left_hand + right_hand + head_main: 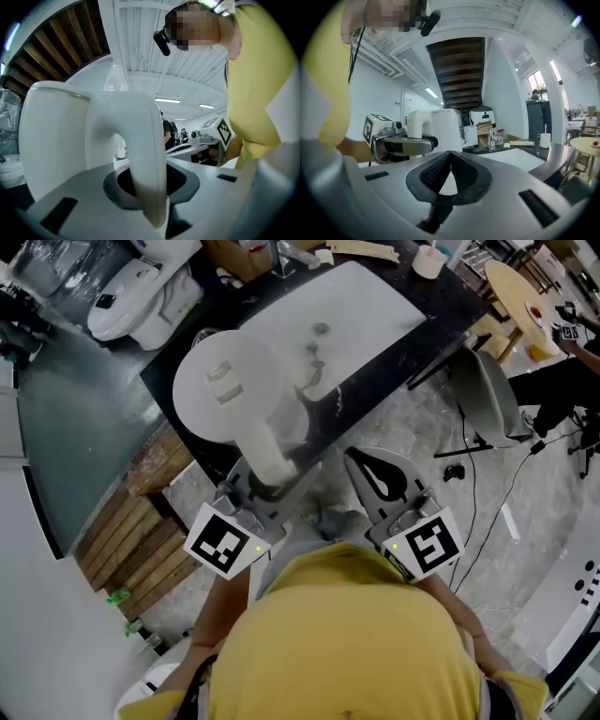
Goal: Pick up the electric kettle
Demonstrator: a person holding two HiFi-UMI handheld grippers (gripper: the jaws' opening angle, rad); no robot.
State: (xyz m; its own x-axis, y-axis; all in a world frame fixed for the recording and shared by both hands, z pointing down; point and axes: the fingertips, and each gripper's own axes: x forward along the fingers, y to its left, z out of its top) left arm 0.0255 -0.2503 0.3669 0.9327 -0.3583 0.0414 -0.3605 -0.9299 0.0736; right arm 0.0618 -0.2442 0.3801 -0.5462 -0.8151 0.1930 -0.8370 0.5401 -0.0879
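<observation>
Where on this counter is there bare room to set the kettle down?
Bare: the black counter strip between the white sink and the right edge, and the sink's basin beyond the drain. Crowded: the far edge, with a cup and a cardboard box. The electric kettle covers the near-left corner.

left gripper: gripping, level | right gripper: closed, empty

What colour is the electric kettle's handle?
White, same as the kettle body; the handle shows best in the left gripper view.
</observation>
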